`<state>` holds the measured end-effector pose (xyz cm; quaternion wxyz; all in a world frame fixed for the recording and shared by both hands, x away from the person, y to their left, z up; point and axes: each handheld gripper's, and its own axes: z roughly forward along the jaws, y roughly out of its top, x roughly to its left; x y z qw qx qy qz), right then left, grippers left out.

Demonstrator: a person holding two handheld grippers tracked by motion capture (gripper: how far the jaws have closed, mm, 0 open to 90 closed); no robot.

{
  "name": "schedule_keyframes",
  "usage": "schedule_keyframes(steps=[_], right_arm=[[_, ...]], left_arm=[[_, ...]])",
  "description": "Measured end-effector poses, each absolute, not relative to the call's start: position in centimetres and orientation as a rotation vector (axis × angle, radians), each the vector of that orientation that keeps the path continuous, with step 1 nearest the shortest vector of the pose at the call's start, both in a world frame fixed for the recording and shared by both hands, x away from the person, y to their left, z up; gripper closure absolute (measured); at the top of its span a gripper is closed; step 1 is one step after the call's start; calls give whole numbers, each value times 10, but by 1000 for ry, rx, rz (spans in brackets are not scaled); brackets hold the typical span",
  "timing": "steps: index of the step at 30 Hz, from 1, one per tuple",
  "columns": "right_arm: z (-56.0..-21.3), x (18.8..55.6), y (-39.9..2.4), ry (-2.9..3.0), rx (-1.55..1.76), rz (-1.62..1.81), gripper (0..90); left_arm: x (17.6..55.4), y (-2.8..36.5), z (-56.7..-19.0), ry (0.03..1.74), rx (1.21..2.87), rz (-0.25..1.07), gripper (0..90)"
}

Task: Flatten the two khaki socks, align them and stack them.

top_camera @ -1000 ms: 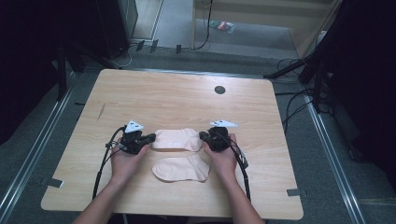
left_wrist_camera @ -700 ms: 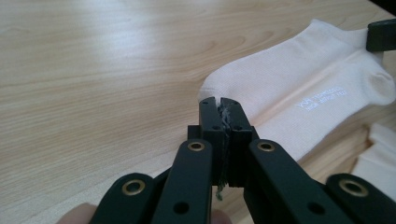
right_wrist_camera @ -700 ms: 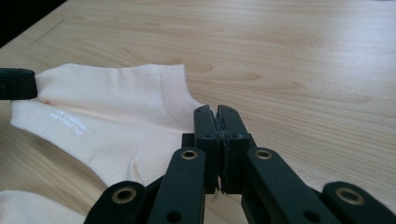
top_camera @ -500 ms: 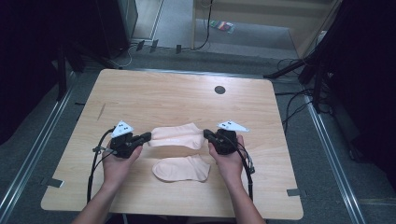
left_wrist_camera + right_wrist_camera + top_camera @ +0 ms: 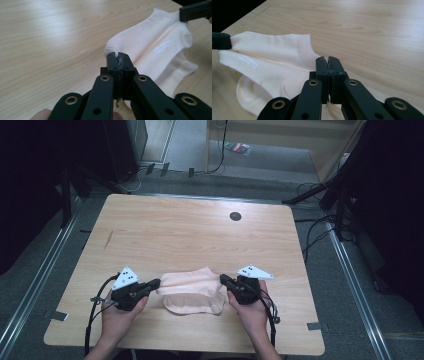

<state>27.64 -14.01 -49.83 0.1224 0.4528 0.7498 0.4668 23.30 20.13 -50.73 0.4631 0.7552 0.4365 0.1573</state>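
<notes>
Upper sock: pale peach, ankle cut, stretched between the two grippers just above the tabletop, over a matching lower sock that lies flat near the person's edge.
Left gripper: jaws closed on one end of the upper sock.
Right gripper: jaws closed on the opposite end, by the ribbed cuff.
Long axis: runs from gripper to gripper, across the tabletop; which end is the toe cannot be told for certain.
Step, as judged: carrying the upper sock onto its mate for pairing.
Next move calls for: lowering both ends evenly, edges aligned with the lower sock, before release.
</notes>
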Motion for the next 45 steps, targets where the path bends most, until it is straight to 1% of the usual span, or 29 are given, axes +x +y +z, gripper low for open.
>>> schedule_keyframes(steps=[8, 12, 17, 19, 20, 21, 22, 23, 24, 26, 30, 33, 35, 37, 39, 41, 45], right_arm=[[-499, 258, -152, 2230, 1338, 1323, 886], [-504, 255, -158, 2244, 1361, 1313, 886], [-515, 252, -157, 2278, 1374, 1274, 885], [-518, 253, -155, 2295, 1355, 1251, 882], [-520, 254, -154, 2312, 1346, 1245, 871], [-521, 255, -152, 2327, 1335, 1249, 832], [-523, 255, -151, 2317, 1318, 1268, 746], [-524, 254, -150, 2296, 1312, 1282, 697], [-524, 254, -150, 2293, 1316, 1294, 690], [-524, 254, -151, 2282, 1320, 1326, 663], [-525, 252, -155, 2272, 1378, 1338, 626], [-530, 252, -154, 2304, 1405, 1316, 637], [-531, 251, -151, 2312, 1398, 1303, 694], [-529, 250, -148, 2307, 1380, 1301, 765], [-527, 249, -147, 2307, 1369, 1298, 814], [-526, 249, -146, 2300, 1369, 1302, 844], [-524, 247, -145, 2304, 1361, 1304, 870]], left_arm=[[219, 188, -512, 1034, 1924, 384, 900], [217, 180, -518, 1013, 1972, 394, 900], [217, 175, -524, 1006, 2016, 407, 899], [219, 173, -529, 1000, 2046, 382, 893], [219, 172, -531, 1000, 2050, 388, 878], [219, 172, -534, 1004, 2029, 396, 826], [219, 172, -536, 1011, 2011, 385, 745], [219, 173, -536, 1010, 2002, 375, 694], [219, 174, -536, 1011, 1986, 366, 674], [220, 177, -535, 1023, 1960, 361, 654], [221, 180, -534, 1024, 1943, 374, 667], [222, 177, -536, 1035, 1950, 377, 687], [223, 174, -537, 1038, 1963, 381, 714], [223, 172, -538, 1035, 1985, 402, 766], [223, 170, -539, 1031, 2005, 404, 817], [224, 169, -540, 1031, 2019, 404, 869], [223, 168, -538, 1014, 2025, 408, 895]])
